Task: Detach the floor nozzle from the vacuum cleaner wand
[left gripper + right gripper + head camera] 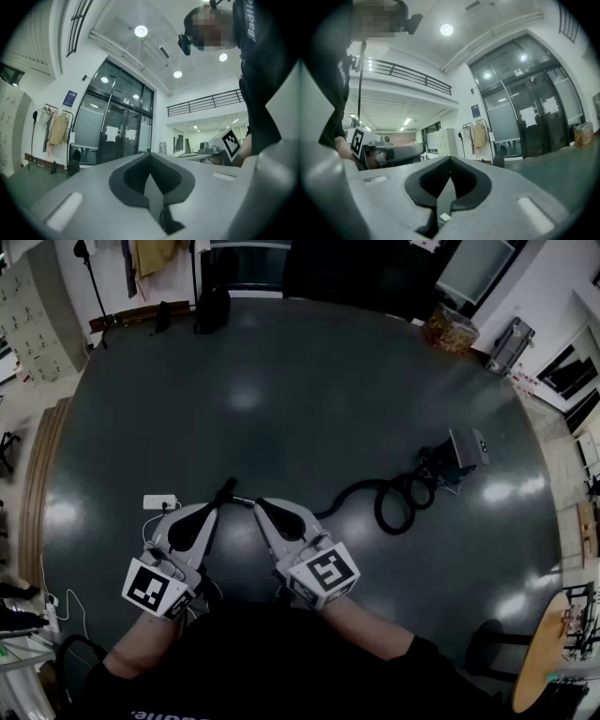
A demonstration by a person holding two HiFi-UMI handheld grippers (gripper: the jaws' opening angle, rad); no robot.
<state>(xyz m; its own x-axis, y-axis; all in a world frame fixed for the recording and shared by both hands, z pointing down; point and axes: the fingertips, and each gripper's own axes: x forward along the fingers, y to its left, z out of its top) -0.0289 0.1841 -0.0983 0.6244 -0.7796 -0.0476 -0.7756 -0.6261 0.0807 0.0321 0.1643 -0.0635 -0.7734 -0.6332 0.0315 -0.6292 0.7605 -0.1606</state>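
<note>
Left gripper [225, 489] and right gripper [261, 506] — fingers closed, empty — hover well apart from the hose [401, 504].

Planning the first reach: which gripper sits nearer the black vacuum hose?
Right. The coiled black hose and grey boxy vacuum body lie rightward, past the right gripper; the left gripper is farther. Both are shut.

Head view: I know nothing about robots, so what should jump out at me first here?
Two grey hand-held tools fill the lower middle: the left claw and right claw, both shut and empty, each bearing a black-and-white marker cube. To the right, on the dark glossy floor, sits a vacuum cleaner with its black hose coiled, apart from both claws.
</note>
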